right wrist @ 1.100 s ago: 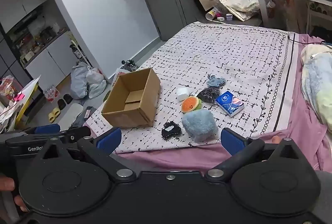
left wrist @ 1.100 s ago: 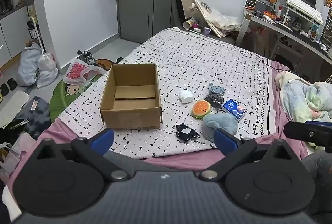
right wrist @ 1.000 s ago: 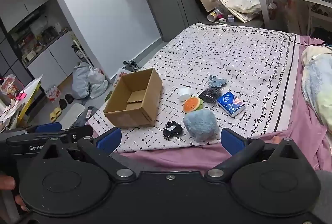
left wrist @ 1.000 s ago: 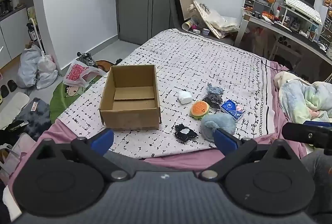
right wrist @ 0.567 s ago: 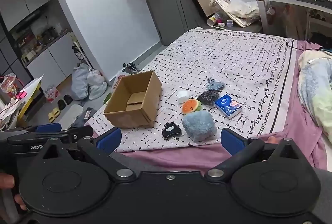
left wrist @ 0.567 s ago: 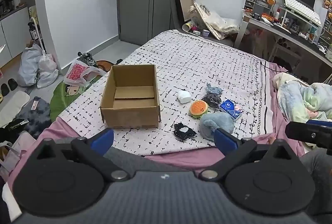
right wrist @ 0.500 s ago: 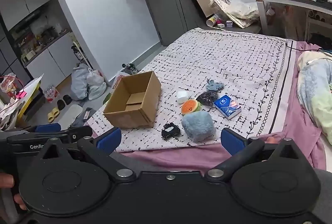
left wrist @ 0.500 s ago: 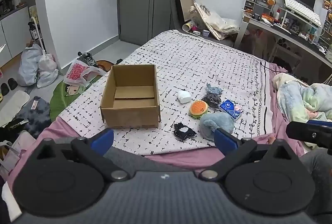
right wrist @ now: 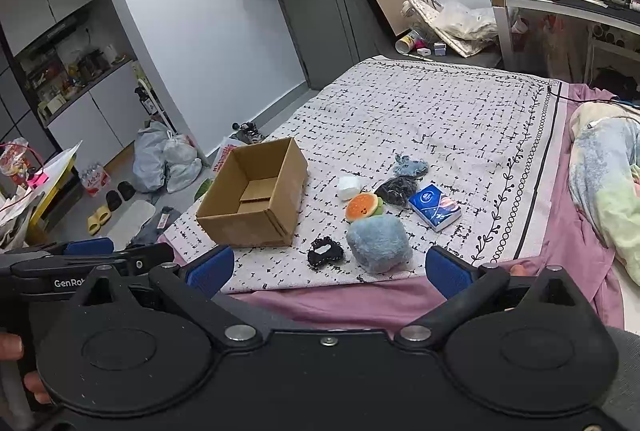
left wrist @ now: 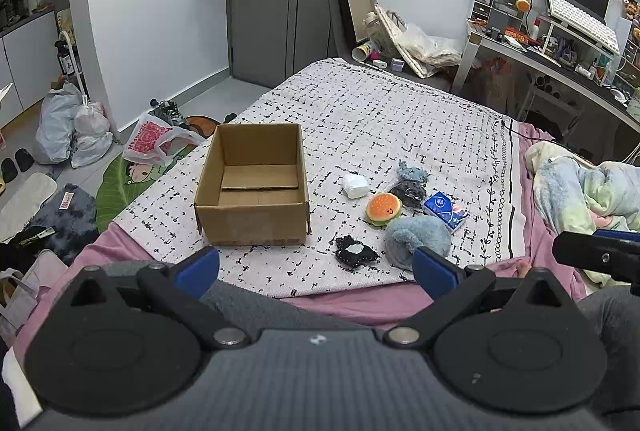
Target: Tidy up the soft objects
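Since nothing has gone into it yet, the cardboard box (left wrist: 252,187) sits open-topped and empty near the foot of the bed (left wrist: 400,119), mouth up to take whatever is dropped in. The soft things lie in a loose cluster just to its right — a fuzzy blue plush (left wrist: 416,237), a small black pouch (left wrist: 354,251), an orange burger-like plush (left wrist: 383,208), a white lump (left wrist: 355,185), a dark bundle (left wrist: 408,191), a small grey-blue toy (left wrist: 412,170) and a blue tissue pack (left wrist: 446,211). The left gripper (left wrist: 316,267) and right gripper (right wrist: 326,267) both hang back off the bed edge, fingers spread wide and holding nothing — likely lining up a first pick, with the blue plush nearest.
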